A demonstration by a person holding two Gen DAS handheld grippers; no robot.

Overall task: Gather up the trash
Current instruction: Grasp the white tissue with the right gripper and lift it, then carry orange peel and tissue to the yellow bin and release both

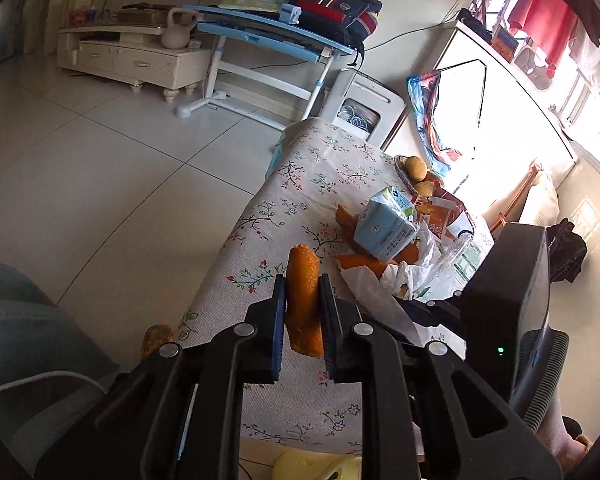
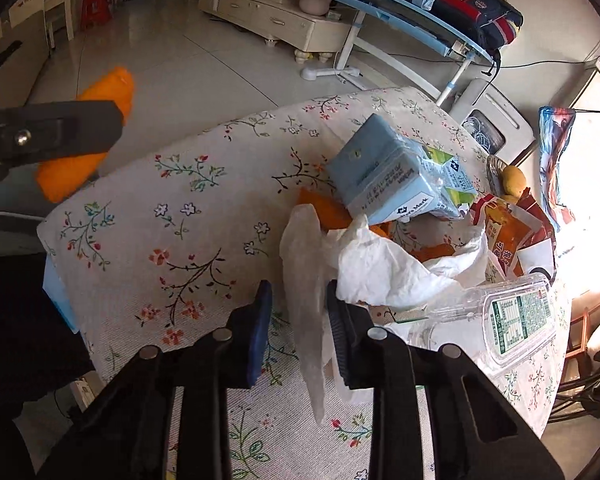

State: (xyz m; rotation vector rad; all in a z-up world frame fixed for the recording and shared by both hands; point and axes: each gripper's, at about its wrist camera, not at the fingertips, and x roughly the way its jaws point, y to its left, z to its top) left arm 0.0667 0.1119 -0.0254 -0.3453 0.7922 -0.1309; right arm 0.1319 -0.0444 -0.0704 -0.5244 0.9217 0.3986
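The left gripper [image 1: 303, 304] is clamped on an orange peel piece [image 1: 303, 300], held upright above the near edge of the table [image 1: 284, 184]. The right gripper [image 2: 298, 320] has its jaws apart, a translucent plastic wrapper [image 2: 304, 280] hanging between them; whether they grip it cannot be told. A crumpled white tissue [image 2: 384, 268], a blue carton [image 2: 392, 176] and a clear bottle [image 2: 508, 320] lie toward the table's right edge.

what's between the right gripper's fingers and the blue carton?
In the right wrist view, a crumpled white plastic bag and orange peel pieces lie between the right gripper and the light-blue carton; a translucent bag strip hangs between its fingers.
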